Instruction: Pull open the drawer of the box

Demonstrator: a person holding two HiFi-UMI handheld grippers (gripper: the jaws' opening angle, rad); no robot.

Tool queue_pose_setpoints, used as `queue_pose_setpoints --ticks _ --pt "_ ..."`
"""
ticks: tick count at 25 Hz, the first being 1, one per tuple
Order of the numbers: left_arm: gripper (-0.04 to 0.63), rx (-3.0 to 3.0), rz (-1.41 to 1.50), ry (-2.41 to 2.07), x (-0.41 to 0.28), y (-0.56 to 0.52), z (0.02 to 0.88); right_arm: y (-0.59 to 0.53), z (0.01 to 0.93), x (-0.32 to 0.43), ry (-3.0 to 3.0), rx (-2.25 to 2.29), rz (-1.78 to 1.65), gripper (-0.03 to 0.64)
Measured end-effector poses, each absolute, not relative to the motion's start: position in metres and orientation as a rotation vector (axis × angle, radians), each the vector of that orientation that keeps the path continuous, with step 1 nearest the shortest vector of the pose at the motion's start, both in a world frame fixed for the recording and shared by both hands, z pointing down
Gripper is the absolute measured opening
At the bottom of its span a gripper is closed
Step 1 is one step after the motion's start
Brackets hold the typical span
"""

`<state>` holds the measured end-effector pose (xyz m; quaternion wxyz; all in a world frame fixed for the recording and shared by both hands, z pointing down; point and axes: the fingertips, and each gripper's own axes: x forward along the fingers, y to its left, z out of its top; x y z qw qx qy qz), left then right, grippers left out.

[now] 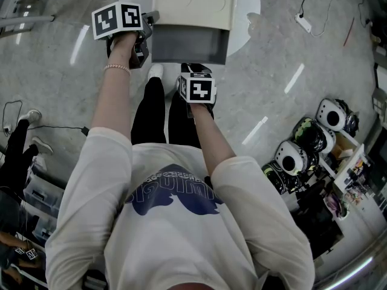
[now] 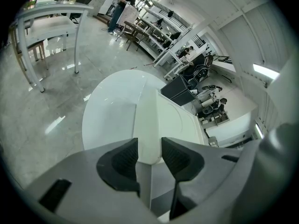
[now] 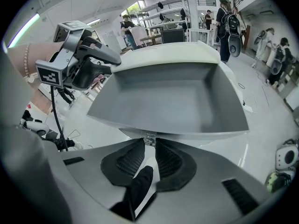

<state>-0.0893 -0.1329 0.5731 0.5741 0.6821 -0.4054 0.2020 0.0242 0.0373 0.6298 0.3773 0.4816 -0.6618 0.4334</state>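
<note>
At the drawer (image 3: pixel 163 97) front, my right gripper (image 3: pixel 149 143) pinches the knob (image 3: pixel 149 139) to pull; my left gripper (image 2: pixel 149 141), jaws wide, straddles the box (image 2: pixel 163 115) corner, seemingly to brace it.

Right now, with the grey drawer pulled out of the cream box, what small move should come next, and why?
Probably open the right gripper and let go of the small metal knob: the grey drawer already stands well out of the cream box.
</note>
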Motion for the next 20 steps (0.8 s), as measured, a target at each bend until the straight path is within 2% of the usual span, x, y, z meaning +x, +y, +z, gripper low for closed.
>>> queue_pose_setpoints --ticks 10,13,15,20 --pt "0.146 1.608 0.474 -0.959 -0.090 -0.132 0.572 0.037 0.632 0.023 -1.701 1.236 1.104 0.077" --pt "0.146 1.615 0.480 -0.969 -0.091 -0.131 0.571 0.036 0.629 0.022 -1.730 1.254 1.135 0.118" --pt "0.146 1.623 0.488 -0.976 -0.092 -0.131 0.570 0.037 0.624 0.022 -1.761 1.266 1.181 0.180" --pt "0.146 1.666 0.487 -0.979 -0.083 -0.131 0.565 0.049 0.606 0.042 -1.828 1.242 1.288 0.198"
